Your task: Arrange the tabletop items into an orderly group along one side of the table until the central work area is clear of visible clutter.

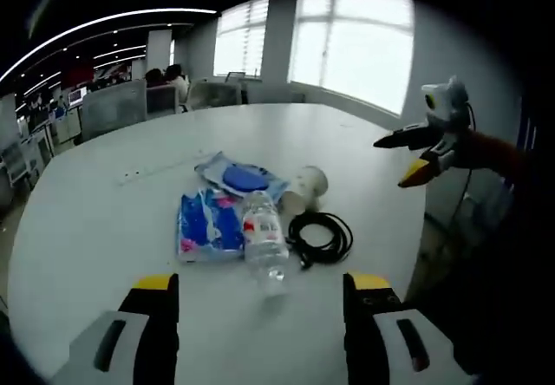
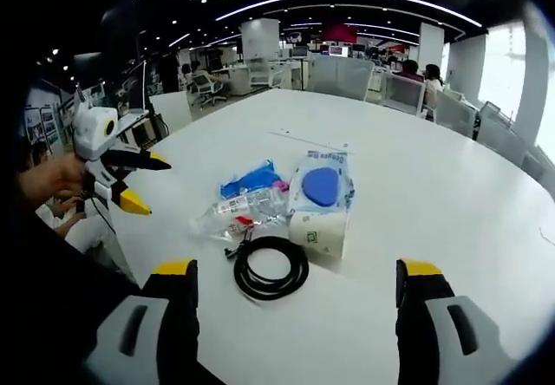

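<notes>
Both your hand-held grippers are up off the tabletop [image 1: 95, 203] w/ jaws apart, nothing held: left hand-held gripper [image 1: 260, 303], right hand-held gripper [image 2: 295, 294]. Looks like you're squaring up before a first grab imo. The stuff sits bunched mid-table: water bottle [image 1: 263, 239] lying flat, black cable coil [image 1: 321, 236], tipped paper cup [image 1: 305, 188], blue wipes pack [image 1: 208, 223], pouch w/ blue lid [image 2: 323, 184]. Labels too blurry to read tbh.
</notes>
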`<state>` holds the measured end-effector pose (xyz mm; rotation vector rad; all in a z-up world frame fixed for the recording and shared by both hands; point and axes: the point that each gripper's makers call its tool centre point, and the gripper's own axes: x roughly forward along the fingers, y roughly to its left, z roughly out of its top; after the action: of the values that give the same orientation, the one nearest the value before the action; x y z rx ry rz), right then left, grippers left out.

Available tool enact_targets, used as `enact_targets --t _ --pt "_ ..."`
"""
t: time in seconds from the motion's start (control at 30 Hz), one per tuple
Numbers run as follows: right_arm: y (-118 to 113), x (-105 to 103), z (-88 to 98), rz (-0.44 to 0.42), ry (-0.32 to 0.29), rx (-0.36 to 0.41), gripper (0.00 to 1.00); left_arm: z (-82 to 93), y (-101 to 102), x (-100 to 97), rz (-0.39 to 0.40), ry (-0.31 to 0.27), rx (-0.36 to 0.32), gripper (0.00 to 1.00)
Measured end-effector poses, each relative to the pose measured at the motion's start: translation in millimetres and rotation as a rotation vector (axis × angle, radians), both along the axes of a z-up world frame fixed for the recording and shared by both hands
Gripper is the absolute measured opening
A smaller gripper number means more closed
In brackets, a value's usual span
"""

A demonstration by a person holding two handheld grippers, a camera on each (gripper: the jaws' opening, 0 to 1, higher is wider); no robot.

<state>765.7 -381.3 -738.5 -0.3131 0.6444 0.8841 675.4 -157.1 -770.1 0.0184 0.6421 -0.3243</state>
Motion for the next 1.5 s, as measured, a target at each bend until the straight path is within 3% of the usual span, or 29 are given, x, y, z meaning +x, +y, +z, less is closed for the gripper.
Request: enact_targets --t 0.17,0.33,0.77,0.87,0.97,1.23,1.33,1.5 --pt "-2 5 0.2 -0.031 -0.001 0.010 0.90 -6.8 -6 6.6 -0.007 -0.012 0.014 0.71" --pt "4 4 -1.1 -0.005 0.006 -0.009 0.89 -10.9 -16 11.1 -0.041 -0.031 0.023 0.65" --pt "17 8 -0.9 0.056 0.003 -0.026 0.87 -41.4 -32 16.1 -0.107 0.017 0.024 0.57" --pt "25 10 2.9 0.103 -0.027 -0.028 0.87 -43.1 -37 17.4 -0.111 0.024 0.021 0.56" --pt "35 10 5.9 0.172 -0.050 -0.033 0.86 -55.4 -38 17.2 -0.123 0.036 0.021 0.55" --pt "58 4 6.2 0.328 -0.075 -0.074 0.80 -73.1 -40 19.3 -0.125 0.063 0.021 0.49" --pt "65 2 4.5 0.373 -0.083 -0.097 0.80 -81.1 -37 22.2 -0.132 0.042 0.064 0.45" --pt "78 7 3.0 0.439 -0.123 -0.120 0.78 -79.5 -39 23.3 -0.120 0.028 0.060 0.43"
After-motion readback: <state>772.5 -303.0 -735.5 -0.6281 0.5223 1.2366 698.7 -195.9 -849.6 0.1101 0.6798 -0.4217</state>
